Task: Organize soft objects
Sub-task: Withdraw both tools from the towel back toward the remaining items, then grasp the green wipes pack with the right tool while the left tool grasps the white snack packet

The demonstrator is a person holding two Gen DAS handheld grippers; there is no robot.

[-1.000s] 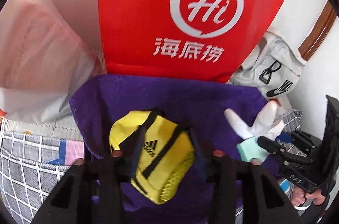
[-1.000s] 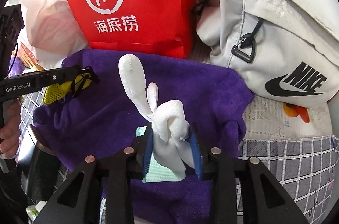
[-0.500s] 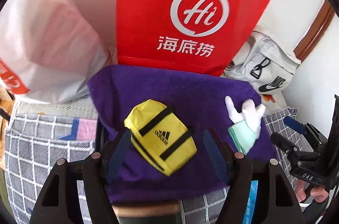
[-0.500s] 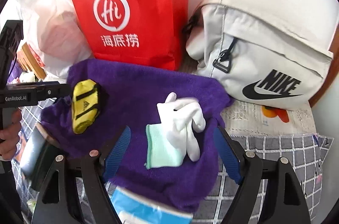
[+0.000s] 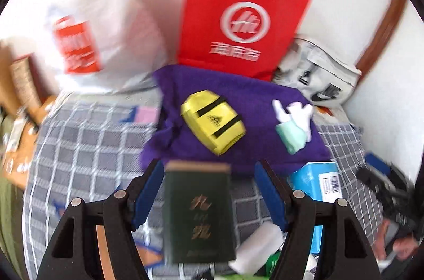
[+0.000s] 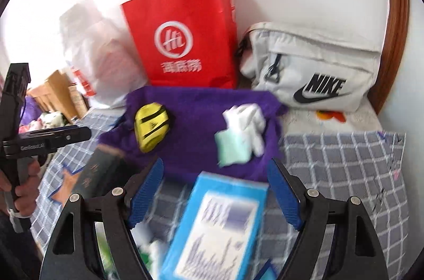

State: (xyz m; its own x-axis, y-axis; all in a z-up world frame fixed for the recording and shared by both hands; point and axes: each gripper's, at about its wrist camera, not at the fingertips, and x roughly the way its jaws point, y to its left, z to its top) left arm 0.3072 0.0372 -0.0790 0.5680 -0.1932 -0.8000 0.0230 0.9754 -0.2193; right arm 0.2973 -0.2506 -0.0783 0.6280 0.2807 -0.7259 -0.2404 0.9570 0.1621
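Note:
A purple towel (image 5: 238,97) (image 6: 196,126) lies spread on the checked bed cover. On it rest a small yellow Adidas pouch (image 5: 212,125) (image 6: 151,127) at the left and white and mint gloves (image 5: 294,125) (image 6: 239,137) at the right. My left gripper (image 5: 209,187) is open and empty, pulled back over a dark green book (image 5: 198,211). My right gripper (image 6: 214,187) is open and empty, pulled back over a blue box (image 6: 214,227). The left gripper also shows in the right wrist view (image 6: 53,138), held in a hand.
A red paper bag (image 5: 238,23) (image 6: 182,39) and a white plastic bag (image 5: 100,23) stand behind the towel against the wall. A white Nike bag (image 6: 312,68) lies at the back right. The checked cover (image 6: 341,166) extends right. A wooden unit (image 6: 55,92) is far left.
Both grippers let go of the pouch and the gloves, opened, and pulled back from the towel. The book and blue box have come into view beneath them.

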